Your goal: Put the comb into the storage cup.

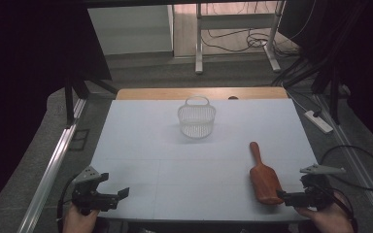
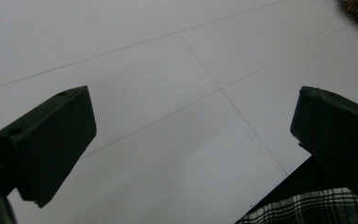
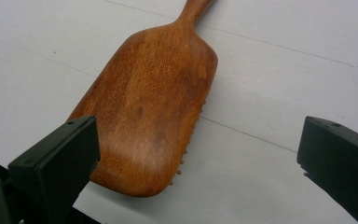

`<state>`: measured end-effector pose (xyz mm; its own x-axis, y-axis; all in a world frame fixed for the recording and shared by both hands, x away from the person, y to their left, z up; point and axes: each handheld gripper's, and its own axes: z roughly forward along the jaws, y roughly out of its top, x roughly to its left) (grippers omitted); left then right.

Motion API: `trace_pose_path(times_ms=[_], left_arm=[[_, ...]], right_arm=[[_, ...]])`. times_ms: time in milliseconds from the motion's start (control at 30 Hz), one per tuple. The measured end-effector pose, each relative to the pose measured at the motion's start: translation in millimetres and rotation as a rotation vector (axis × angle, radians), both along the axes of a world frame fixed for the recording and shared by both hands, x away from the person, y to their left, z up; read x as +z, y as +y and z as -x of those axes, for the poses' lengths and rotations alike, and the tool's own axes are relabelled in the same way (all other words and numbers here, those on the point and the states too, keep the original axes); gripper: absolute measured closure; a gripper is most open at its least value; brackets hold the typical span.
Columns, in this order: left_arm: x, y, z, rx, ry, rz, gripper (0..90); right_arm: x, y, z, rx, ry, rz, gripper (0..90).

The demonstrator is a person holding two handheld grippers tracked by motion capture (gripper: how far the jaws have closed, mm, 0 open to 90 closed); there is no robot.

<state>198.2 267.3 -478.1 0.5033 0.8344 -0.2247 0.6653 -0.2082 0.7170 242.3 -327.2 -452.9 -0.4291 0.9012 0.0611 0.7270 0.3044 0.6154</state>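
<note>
Big pale table point(image 1: 141, 145), with a white basket point(image 1: 196, 117) standing toward its far edge. Wooden brush point(image 1: 264, 179) lies bristles-down at the near right corner. Right gripper point(image 1: 291, 198) just beside its broad end, jaws wide, nothing held. Left gripper point(image 1: 114, 187) near left, jaws wide, empty.

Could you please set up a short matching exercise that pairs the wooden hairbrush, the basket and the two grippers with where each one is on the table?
Things:
1. wooden hairbrush
2. white basket
3. left gripper
4. right gripper

Places:
A. near left corner, open over bare table
B. far middle, standing alone
C. near right edge, open just behind the brush head
D. right side, bristles down, handle pointing away

Pairs: 1-D, 2-B, 3-A, 4-C
</note>
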Motion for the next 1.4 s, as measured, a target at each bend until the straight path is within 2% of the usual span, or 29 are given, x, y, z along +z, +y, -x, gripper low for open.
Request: trace_pose_path(times_ms=[367, 600, 767, 833, 867, 900, 933, 1067, 1167, 1233, 1267, 1300, 1367, 1400], left_arm=[[-0.2, 0.0, -0.5, 0.001, 0.002, 0.001, 0.2], [-0.1, 0.2, -0.9, 0.0, 0.004, 0.002, 0.3], [-0.2, -0.1, -1.7, -0.002, 0.004, 0.003, 0.5], [-0.1, 0.1, -1.9, -0.005, 0.005, 0.003, 0.5], [-0.1, 0.1, -1.9, -0.005, 0.005, 0.003, 0.5], [-0.2, 0.0, -2.1, -0.005, 0.006, 0.003, 0.5], [-0.3, -0.2, -2.2, -0.004, 0.005, 0.004, 0.6], [-0.3, -0.5, -2.5, -0.006, 0.005, 0.004, 0.6], [-0.3, -0.4, -2.6, -0.006, 0.005, 0.004, 0.8], [-0.3, -0.3, -2.6, -0.006, 0.005, 0.005, 0.7], [-0.3, -0.3, -2.6, -0.006, 0.005, 0.005, 0.8], [-0.3, -0.3, -2.6, -0.006, 0.005, 0.005, 0.8], [-0.3, -0.3, -2.6, -0.006, 0.004, 0.006, 0.8], [-0.3, -0.3, -2.6, -0.006, 0.004, 0.006, 0.9]], right_arm=[[7.7, 4.9, -5.5, 0.019, 0.001, 0.018, 0.0], [10.4, 5.5, -10.3, 0.029, 0.004, 0.031, 7.9], [13.9, 6.8, -14.3, 0.055, 0.001, 0.039, 21.7], [15.4, 8.4, -17.4, 0.075, 0.008, 0.041, 30.3], [15.4, 8.4, -17.4, 0.075, 0.008, 0.041, 30.3], [15.9, 10.6, -19.8, 0.087, 0.017, 0.045, 36.1], [15.9, 11.6, -20.9, 0.093, 0.021, 0.046, 37.5], [15.7, 16.6, -26.9, 0.131, 0.031, 0.071, 47.5], [14.9, 19.0, -31.9, 0.156, 0.047, 0.083, 57.7], [14.2, 20.2, -34.8, 0.171, 0.052, 0.098, 67.8], [14.2, 20.2, -34.8, 0.171, 0.052, 0.098, 67.8], [13.9, 20.2, -36.0, 0.178, 0.053, 0.101, 71.9], [12.9, 18.9, -39.8, 0.194, 0.074, 0.095, 86.6], [12.7, 18.2, -41.1, 0.197, 0.081, 0.094, 89.4]])
